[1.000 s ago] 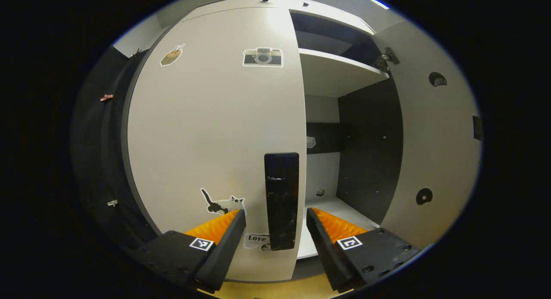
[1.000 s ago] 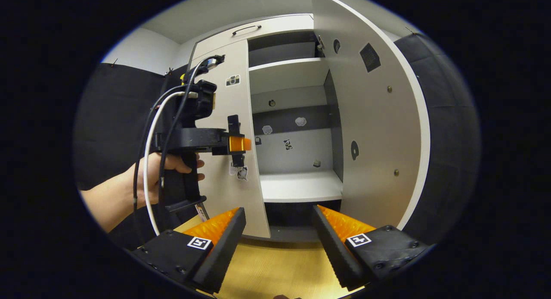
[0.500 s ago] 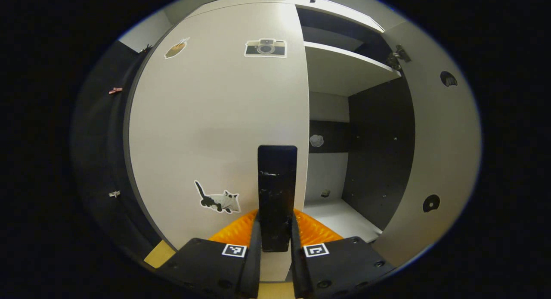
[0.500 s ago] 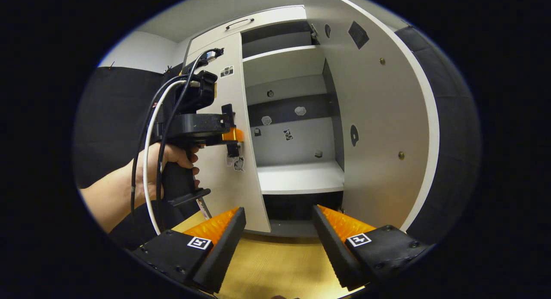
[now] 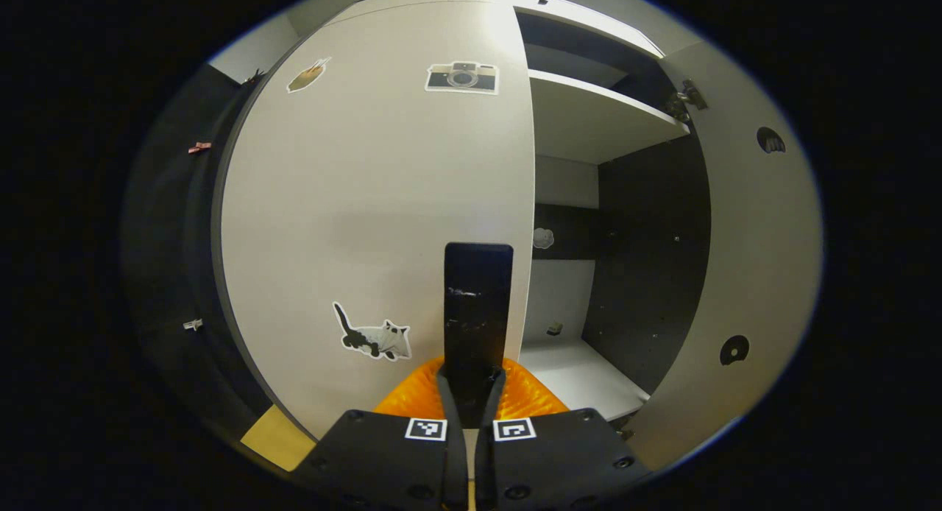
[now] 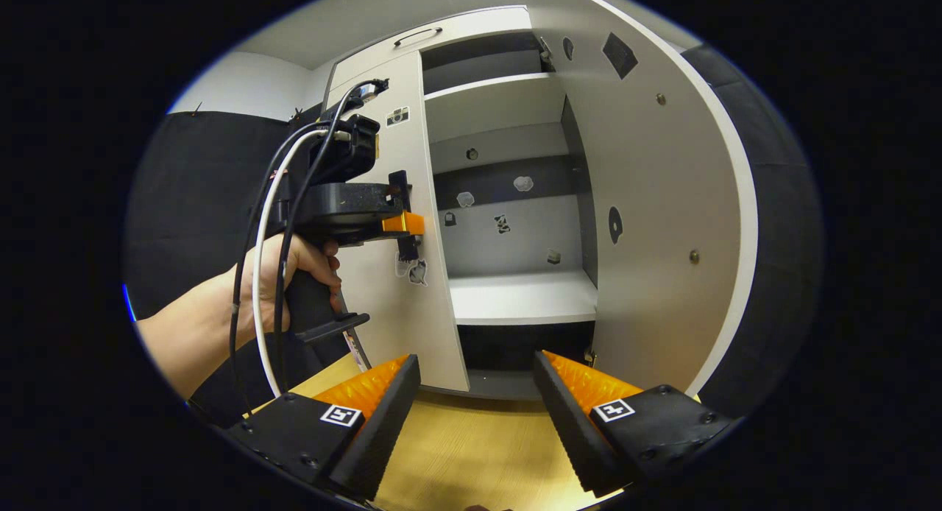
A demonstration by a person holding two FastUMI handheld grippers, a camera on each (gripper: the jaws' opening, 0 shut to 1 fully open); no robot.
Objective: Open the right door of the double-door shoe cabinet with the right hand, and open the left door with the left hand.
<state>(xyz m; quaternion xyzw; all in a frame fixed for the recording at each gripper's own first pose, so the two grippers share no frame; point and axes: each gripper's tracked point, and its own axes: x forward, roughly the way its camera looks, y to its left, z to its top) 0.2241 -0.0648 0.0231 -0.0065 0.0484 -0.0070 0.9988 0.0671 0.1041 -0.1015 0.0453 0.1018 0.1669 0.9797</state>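
In the left gripper view, the shoe cabinet (image 5: 589,121) stands with its right door (image 5: 743,224) swung wide and its left door (image 5: 368,202) shut. The opened half holds a white upper shelf and a white lower shelf (image 5: 581,375); a small pale object sits at the back of the lower shelf, too small to identify. The left door carries a camera sticker (image 5: 462,77) near its top edge and a cat sticker (image 5: 372,338) lower down. The left gripper (image 5: 471,393) is pinched on the black handle (image 5: 477,305) along the left door's free edge, both fingers pressing its lower end. In the right gripper view, a hand (image 6: 283,275) holds the left gripper level against that handle, forearm reaching in from the left. The right gripper (image 6: 477,393) is spread wide over the wooden floor (image 6: 471,445), holding nothing, facing the cabinet's bottom edge.
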